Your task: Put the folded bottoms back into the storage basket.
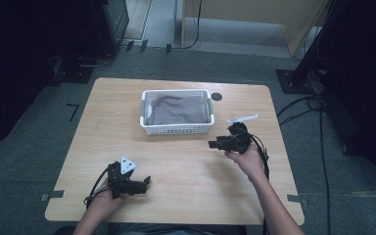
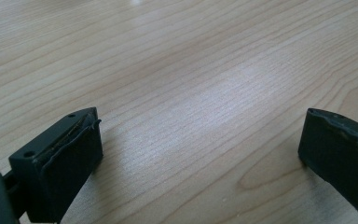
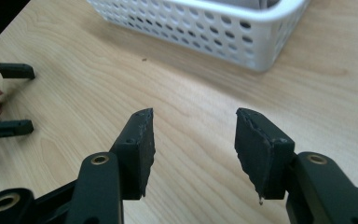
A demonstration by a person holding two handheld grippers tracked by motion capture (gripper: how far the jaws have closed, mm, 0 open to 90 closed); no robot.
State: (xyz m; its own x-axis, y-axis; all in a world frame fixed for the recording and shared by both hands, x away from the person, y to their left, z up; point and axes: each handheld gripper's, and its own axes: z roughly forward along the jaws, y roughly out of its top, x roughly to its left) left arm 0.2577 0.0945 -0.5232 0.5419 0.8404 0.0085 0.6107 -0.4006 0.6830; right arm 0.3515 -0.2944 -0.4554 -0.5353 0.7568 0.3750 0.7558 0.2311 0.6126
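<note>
A white perforated basket [image 1: 176,128] stands at the back middle of the wooden table [image 1: 186,196], with a grey cloth [image 1: 178,110] lying inside it. My right gripper [image 1: 211,144] hovers just right of the basket's front corner, pointing left. Its jaws are open with only bare wood between them [image 3: 193,116], and the basket wall [image 3: 242,28] lies ahead. My left gripper [image 1: 147,182] rests low near the front left of the table and points right. It is open wide over bare tabletop [image 2: 200,135]. The right gripper view also catches the left gripper [image 3: 9,98] at its left edge.
A small white plastic piece [image 1: 242,118] lies on the table right of the basket, behind my right hand. A dark round spot [image 1: 217,96] sits by the basket's back right corner. Cables [image 1: 318,127] trail over the floor past the table's right edge.
</note>
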